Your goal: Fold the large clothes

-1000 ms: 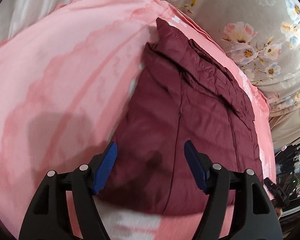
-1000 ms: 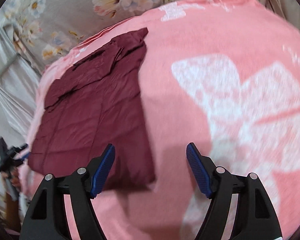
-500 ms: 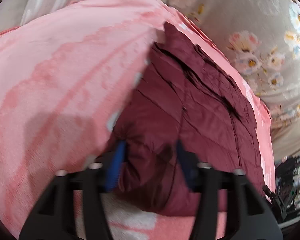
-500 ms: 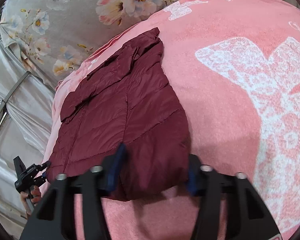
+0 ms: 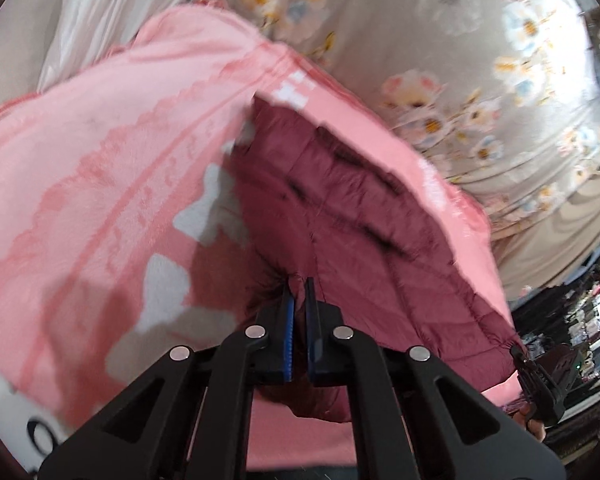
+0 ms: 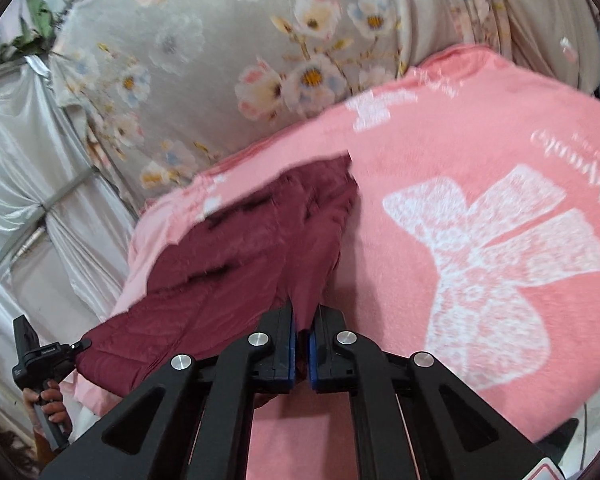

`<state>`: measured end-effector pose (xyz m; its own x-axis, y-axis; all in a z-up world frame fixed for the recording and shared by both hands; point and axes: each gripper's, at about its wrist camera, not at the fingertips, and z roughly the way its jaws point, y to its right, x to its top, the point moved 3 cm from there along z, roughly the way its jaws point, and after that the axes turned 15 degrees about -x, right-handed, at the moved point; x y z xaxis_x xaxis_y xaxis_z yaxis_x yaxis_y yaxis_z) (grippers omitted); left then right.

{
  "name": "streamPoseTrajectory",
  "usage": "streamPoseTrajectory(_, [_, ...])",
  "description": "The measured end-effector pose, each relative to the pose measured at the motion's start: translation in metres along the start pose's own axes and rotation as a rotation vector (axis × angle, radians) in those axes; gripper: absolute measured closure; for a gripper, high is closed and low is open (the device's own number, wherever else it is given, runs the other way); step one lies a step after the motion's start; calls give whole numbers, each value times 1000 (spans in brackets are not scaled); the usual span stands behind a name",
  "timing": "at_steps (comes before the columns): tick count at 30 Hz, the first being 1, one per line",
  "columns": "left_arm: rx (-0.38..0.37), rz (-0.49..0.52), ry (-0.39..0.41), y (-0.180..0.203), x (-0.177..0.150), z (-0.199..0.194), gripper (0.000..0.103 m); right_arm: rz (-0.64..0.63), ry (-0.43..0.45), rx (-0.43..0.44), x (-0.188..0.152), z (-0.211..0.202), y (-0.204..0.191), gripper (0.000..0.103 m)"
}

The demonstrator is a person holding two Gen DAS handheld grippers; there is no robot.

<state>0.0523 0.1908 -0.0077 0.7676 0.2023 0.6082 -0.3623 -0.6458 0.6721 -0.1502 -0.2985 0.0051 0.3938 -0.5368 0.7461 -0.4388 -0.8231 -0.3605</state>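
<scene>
Underneath everything lay a pink blanket [image 5: 112, 184] with a paler scalloped pattern, and in the right wrist view the same pink blanket [image 6: 440, 152] carried a large white bow print [image 6: 496, 280] at about 3 o'clock and some white script near the right rim. Behind it, toward 12 o'clock in both views, hung a grey floral curtain [image 5: 480, 40], seen again as the floral curtain [image 6: 260, 48] in the right view, where pale silvery drapes [image 6: 32, 152] filled the 9 o'clock side. A cluttered dark area with shelves showed at 4 o'clock in the left view, too small to read. No containers could be made out.

On the blanket lay a maroon quilted jacket [image 5: 360, 216], partly folded and blurred. Its near hem was lifted off the blanket at both lower corners. The left gripper [image 5: 299, 292] had its blue pads pressed nearly together on a pinch of the hem at about 6 o'clock, the cloth rising from the jaws toward 12 o'clock. The right gripper [image 6: 302, 320] was likewise closed tight on the jacket [image 6: 260, 248], fabric bunched between its pads and running away toward 11 o'clock. Each view also caught the other handheld gripper at the jacket's far corner, at 4 o'clock and at 8 o'clock.
</scene>
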Motion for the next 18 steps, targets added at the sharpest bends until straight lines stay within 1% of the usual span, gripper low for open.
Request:
streamPoseTrajectory(3, [-38, 23, 72, 31, 3, -38, 100, -2, 111, 24, 17, -47, -4, 99])
streamPoseTrajectory(6, [-70, 94, 167, 68, 17, -72, 100, 13, 213, 67, 38, -78, -14, 99])
streamPoseTrajectory(8, [-78, 128, 202, 84, 29, -78, 100, 21, 266, 84, 56, -83, -22, 99])
streamPoseTrajectory(9, [-83, 144, 216, 90, 36, -78, 100, 25, 274, 93, 65, -80, -26, 99])
streamPoseTrajectory(12, [-59, 178, 236, 98, 63, -62, 100, 47, 252, 94, 89, -56, -32, 99])
streamPoseTrajectory(14, [-26, 188, 225, 96, 81, -40, 100, 38, 207, 41, 102, -21, -36, 99])
streamPoseTrajectory(15, [-4, 178, 203, 88, 90, -21, 100, 36, 183, 26, 104, -8, -37, 99])
streamPoseTrajectory(17, [31, 164, 158, 73, 100, 9, 100, 56, 102, -1, 112, 33, -33, 99])
streamPoseTrajectory(18, [58, 150, 126, 60, 106, 31, 100, 75, 61, -9, 114, 55, -30, 99])
